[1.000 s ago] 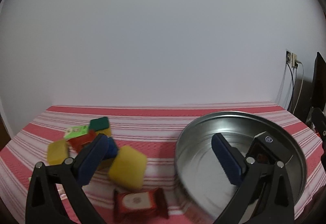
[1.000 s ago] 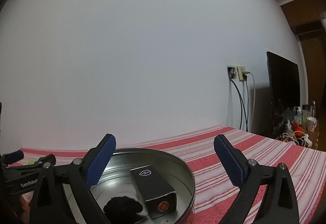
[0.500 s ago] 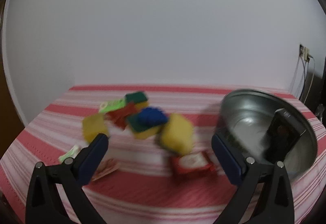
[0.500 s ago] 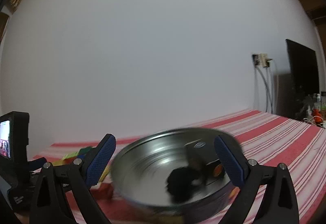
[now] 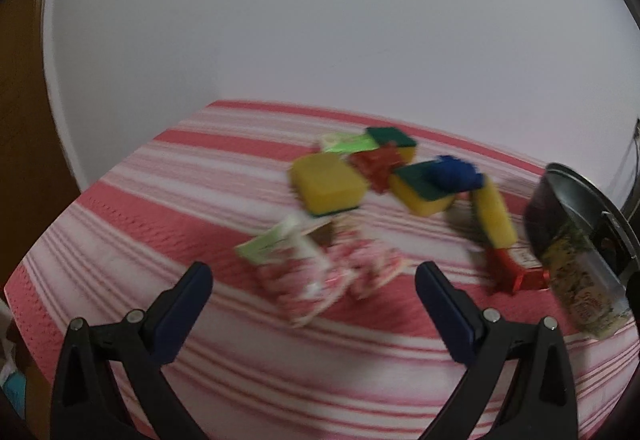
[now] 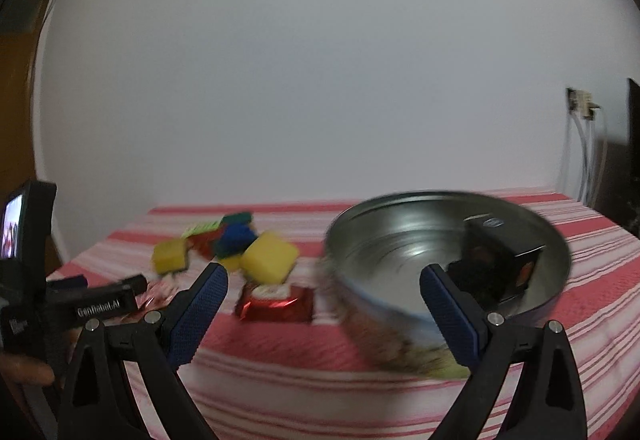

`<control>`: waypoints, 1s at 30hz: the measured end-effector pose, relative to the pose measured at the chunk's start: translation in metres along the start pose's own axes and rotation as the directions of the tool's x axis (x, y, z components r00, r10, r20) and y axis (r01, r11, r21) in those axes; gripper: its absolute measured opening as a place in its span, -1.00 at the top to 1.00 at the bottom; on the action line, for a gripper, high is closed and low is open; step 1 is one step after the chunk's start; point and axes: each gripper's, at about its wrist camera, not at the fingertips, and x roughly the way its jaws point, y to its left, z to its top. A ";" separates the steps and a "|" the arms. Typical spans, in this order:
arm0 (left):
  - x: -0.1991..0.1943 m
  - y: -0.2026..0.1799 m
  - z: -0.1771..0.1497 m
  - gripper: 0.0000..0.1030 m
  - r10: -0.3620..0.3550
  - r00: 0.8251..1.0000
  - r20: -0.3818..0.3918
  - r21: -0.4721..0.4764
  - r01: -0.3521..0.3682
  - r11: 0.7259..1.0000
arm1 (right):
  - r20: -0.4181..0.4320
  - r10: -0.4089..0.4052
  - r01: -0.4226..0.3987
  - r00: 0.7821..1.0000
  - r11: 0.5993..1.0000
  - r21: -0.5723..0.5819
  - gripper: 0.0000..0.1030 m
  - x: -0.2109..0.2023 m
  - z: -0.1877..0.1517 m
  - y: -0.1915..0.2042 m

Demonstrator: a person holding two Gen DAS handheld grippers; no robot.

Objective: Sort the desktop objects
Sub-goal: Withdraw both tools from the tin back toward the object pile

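A pile of yellow sponges (image 5: pixel 326 182) (image 6: pixel 270 256), red and blue bricks (image 5: pixel 456 172) and green packets lies on the striped cloth. Pink-and-white snack packets (image 5: pixel 320 272) lie just ahead of my open, empty left gripper (image 5: pixel 314 304). A red wrapped snack (image 6: pixel 276 302) lies between the pile and a round metal tin (image 6: pixel 400 252) (image 5: pixel 576 208). The tin holds a black box (image 6: pixel 500 260) and a dark lump. My right gripper (image 6: pixel 322 306) is open and empty, in front of the tin and the red snack.
The red-and-white striped tablecloth (image 5: pixel 160 200) covers the table against a white wall. The left gripper's body (image 6: pixel 72 304) shows at the left of the right wrist view. A wall socket with cables (image 6: pixel 580 108) is at the far right.
Both views have swung left. The pile and snack packets have come to the middle of the left wrist view, the tin to its right edge. Both grippers stay open.
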 end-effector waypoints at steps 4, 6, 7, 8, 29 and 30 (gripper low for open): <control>0.012 0.030 -0.002 -0.99 0.034 0.997 -0.068 -0.032 -0.036 0.999 | -0.106 0.037 -0.039 0.994 0.999 -0.017 -0.91 0.021 -0.002 0.018; 0.017 0.043 -0.004 -0.99 0.046 0.995 -0.094 -0.050 -0.051 0.997 | -0.172 0.061 -0.062 0.983 0.998 0.000 -0.91 0.033 -0.003 0.024; 0.019 0.047 -0.005 -0.99 0.050 0.994 -0.100 -0.057 -0.056 0.997 | -0.199 0.074 -0.072 0.977 0.997 0.018 -0.91 0.039 -0.003 0.026; 0.021 0.053 -0.006 -0.99 0.054 0.993 -0.107 -0.066 -0.061 0.996 | -0.220 0.080 -0.076 0.972 0.997 0.029 -0.91 0.045 -0.003 0.026; 0.021 0.114 0.001 -0.99 0.044 0.993 -0.110 -0.168 -0.062 0.984 | -0.468 0.284 -0.388 0.837 0.911 -0.142 -0.45 0.137 0.004 0.140; 0.021 0.118 0.001 -0.99 0.047 0.993 -0.110 -0.179 -0.066 0.982 | -0.498 0.292 -0.407 0.816 0.903 -0.137 -0.44 0.145 0.001 0.144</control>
